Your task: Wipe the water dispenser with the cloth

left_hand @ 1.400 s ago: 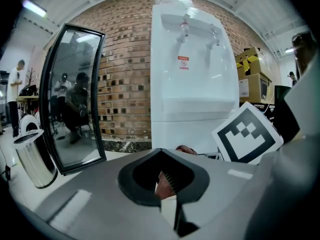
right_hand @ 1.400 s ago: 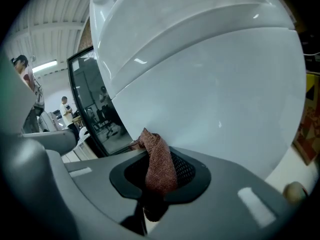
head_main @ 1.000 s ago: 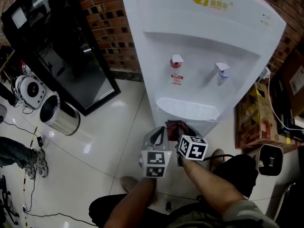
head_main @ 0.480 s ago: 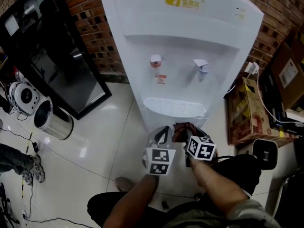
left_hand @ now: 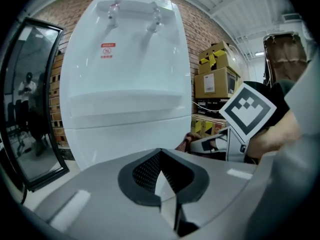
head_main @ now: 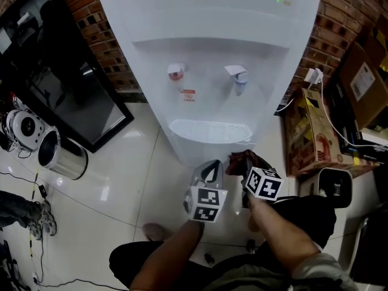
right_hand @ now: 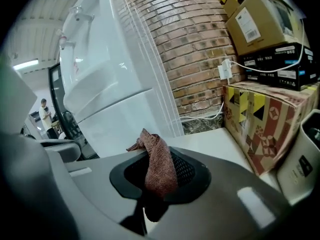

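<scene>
Right gripper view shows your right gripper (right_hand: 147,199) with its fingers closed on the reddish-brown cloth (right_hand: 159,166), which sticks up between them near the lower front of the white water dispenser (right_hand: 117,99). Your left gripper (left_hand: 162,196) has its fingers together with nothing in them and points at the dispenser's lower panel. Cardboard boxes (right_hand: 265,129) stand against the brick wall (right_hand: 195,49).

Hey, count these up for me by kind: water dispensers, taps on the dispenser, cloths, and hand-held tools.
White plastic water dispenser: 1
Taps, red tap and blue tap: 2
Reddish-brown woven cloth: 1
Grey two-jaw tools, left tool and right tool: 2
Total: 6
</scene>
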Available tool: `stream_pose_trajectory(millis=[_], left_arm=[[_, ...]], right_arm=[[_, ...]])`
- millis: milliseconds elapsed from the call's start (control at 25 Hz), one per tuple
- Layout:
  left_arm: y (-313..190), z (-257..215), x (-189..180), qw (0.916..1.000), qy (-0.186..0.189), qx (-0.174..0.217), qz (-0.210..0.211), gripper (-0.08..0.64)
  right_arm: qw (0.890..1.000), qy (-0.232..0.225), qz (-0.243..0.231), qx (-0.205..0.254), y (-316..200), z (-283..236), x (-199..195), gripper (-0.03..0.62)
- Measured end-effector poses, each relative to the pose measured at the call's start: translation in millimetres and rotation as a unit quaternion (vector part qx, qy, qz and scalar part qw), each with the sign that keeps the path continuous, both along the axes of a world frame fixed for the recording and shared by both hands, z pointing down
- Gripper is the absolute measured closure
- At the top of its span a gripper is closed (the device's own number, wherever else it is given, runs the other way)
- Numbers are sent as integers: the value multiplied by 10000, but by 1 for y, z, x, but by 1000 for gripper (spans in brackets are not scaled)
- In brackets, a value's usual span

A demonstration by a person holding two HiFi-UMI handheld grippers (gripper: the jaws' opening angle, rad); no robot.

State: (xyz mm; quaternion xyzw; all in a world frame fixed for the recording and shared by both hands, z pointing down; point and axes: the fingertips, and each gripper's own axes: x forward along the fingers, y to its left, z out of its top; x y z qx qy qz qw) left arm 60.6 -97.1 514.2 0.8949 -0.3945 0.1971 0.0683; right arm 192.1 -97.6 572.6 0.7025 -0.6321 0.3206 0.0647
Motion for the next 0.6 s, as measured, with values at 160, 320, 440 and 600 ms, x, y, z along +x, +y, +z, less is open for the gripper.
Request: stream_pose_trajectory(millis=[160, 320, 440, 600], left_arm=[[3, 5, 1, 10000, -44, -43, 20, 560], [2, 5, -6, 10000, -32, -50, -47, 560], [-1, 5, -17, 9998, -14, -44, -178, 560], [-9, 7, -45, 9988, -31, -38, -485, 560]], right_arm=[[10000, 48, 50, 8, 2, -1, 8, 518], [9999, 39, 104, -3, 4, 0, 10, 518], [9999, -103, 59, 21, 5, 1, -1, 517], [9980, -266, -576, 63, -2, 1, -61, 517]])
